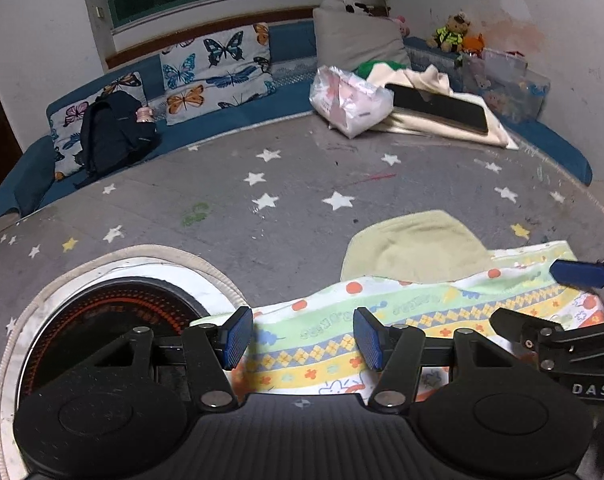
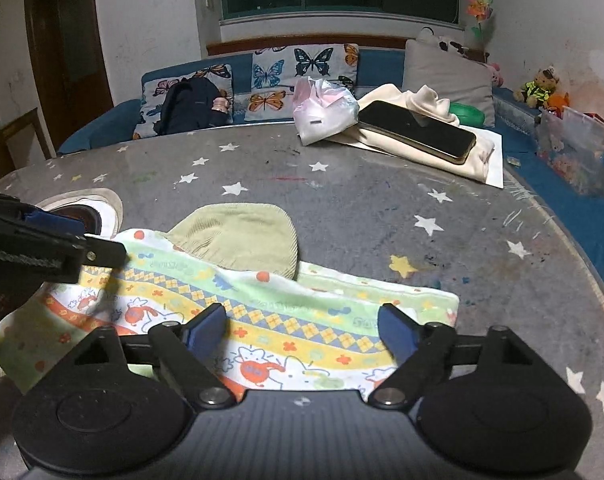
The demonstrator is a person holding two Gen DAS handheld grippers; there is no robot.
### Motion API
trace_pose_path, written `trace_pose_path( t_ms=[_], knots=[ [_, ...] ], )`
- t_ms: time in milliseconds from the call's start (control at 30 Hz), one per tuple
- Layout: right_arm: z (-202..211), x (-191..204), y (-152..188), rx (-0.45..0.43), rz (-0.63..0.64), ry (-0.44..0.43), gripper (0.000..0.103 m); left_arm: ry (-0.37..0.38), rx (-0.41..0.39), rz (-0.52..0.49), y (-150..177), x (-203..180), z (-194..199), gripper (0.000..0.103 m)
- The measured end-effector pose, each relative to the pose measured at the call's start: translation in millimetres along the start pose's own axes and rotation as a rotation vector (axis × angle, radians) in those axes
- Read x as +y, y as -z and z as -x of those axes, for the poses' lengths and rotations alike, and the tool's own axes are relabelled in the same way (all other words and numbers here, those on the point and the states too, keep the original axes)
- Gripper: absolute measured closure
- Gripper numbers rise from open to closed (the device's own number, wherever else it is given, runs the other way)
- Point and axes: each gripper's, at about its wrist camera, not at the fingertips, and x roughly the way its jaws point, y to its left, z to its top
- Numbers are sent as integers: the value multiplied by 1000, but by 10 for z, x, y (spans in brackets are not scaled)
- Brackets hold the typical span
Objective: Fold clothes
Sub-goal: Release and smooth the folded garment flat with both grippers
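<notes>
1. Left gripper (image 1: 300, 338): one; released, jaws parted over the near left part of the patterned cloth, pads pressing on nothing.
2. Right gripper (image 2: 302, 330): one; released, jaws wide apart above the cloth's near right part, nothing between the pads.
3. Patterned cloth (image 2: 262, 312): one; lies directly under and ahead of both grippers on the bench (image 2: 381, 208), as a wide band with a soft ridge along its far edge. Judged partly folded; further folds and tidying left.
4. Ribbed beige garment (image 2: 242, 236): one; just beyond the cloth, its near edge tucked under the cloth's far edge. Appears not yet folded.
5. Round inset cooktop (image 1: 102, 320): one; left of the left gripper, beside the cloth's left end.
6. Cream garments (image 2: 421, 136): one pile, far ahead to the right, a phone (image 2: 417, 130) on top; plastic bag (image 2: 321, 116) beside it.
</notes>
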Motion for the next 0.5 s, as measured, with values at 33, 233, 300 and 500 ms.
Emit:
trace_pose_path(
  t_ms=[33,233,300,500],
  knots=[
    [-5,3,-1,1,-1,-3,11,4,6,1,8,-1,-25,44],
    [-25,53,2,3,4,0,0,17,3,-1,39,0,-5,44],
    [-13,54,1,-4,-6,4,0,21,-2,0,49,-1,32,41],
    [98,34,4,-27,-35,10,0,27,-54,-15,132,-34,226,20]
  ],
)
